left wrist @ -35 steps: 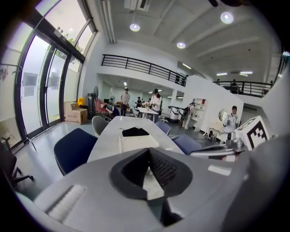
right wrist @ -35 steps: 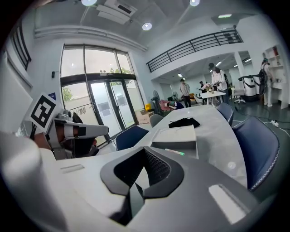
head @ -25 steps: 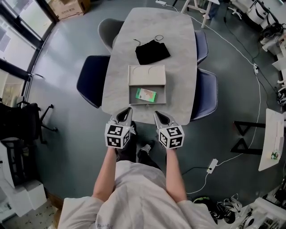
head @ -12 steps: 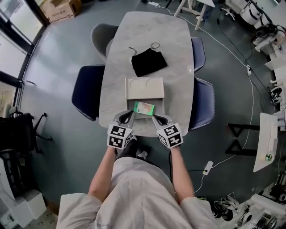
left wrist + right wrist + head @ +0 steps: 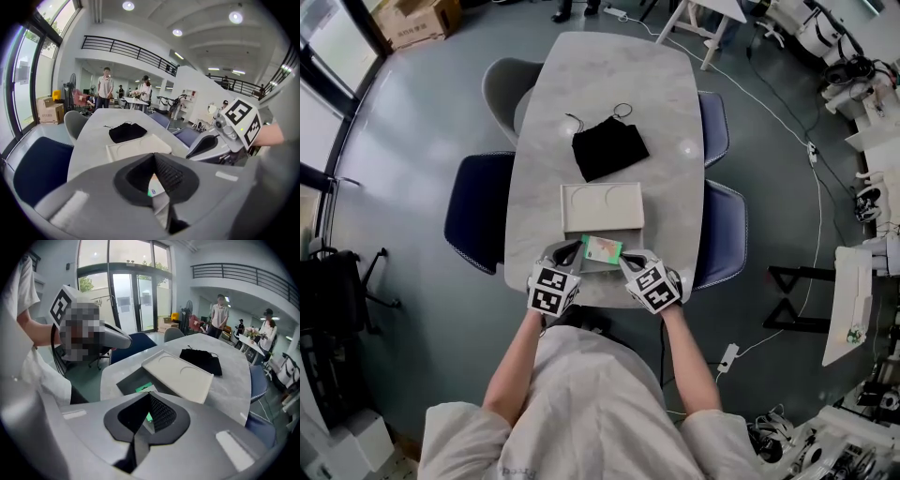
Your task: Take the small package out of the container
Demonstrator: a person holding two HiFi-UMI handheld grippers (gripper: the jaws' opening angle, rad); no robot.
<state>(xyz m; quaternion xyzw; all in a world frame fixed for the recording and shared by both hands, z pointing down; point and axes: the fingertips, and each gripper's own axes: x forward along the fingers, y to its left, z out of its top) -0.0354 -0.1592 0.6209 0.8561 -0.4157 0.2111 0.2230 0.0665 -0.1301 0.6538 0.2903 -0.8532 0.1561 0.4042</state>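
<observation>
A small green package (image 5: 602,249) lies in the grey base of the open container (image 5: 129,380), whose beige lid (image 5: 602,207) lies flat just beyond it. My left gripper (image 5: 572,249) hovers at the base's near left corner, jaws closed with nothing between them. On the near right corner my right gripper (image 5: 625,260) is shut and empty as well. In the left gripper view the package (image 5: 153,189) shows just past the closed jaws. In the right gripper view the package (image 5: 144,388) lies ahead of the shut jaws, untouched.
A black pouch (image 5: 609,147) with a cord lies further up the grey table (image 5: 675,187). Dark blue chairs (image 5: 474,211) stand on both sides of the table, a grey one at the far left. People stand in the distance.
Both grippers have moved forward from the table's near edge to the near corners of the container, on either side of the package. Their jaws have stayed closed.
</observation>
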